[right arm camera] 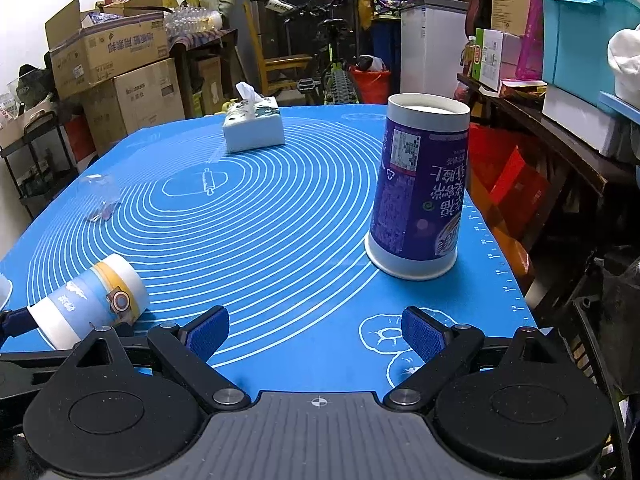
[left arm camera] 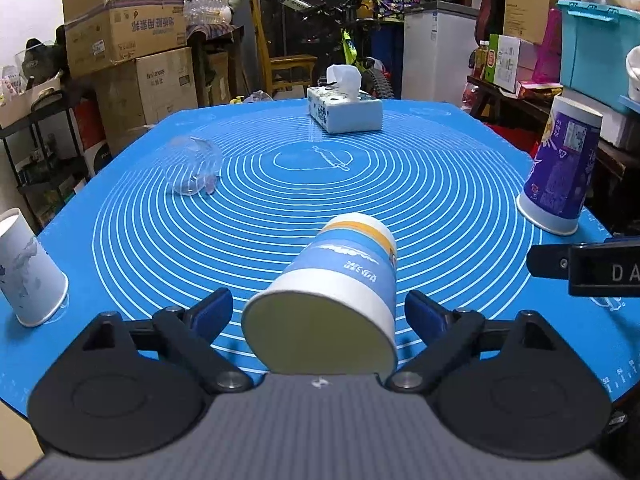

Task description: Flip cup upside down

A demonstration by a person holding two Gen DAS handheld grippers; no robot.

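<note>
Left wrist view: the left tongs (left arm camera: 319,314) are spread around a blue paper cup (left arm camera: 332,292) lying on its side at lower centre, mouth toward the camera, on the blue desk (left arm camera: 460,208). It looks light and crushable; grip the wall gently.

Right wrist view: the right tongs (right arm camera: 316,334) are spread, empty. An inverted purple cup (right arm camera: 418,196) stands at centre right, well clear.
</note>
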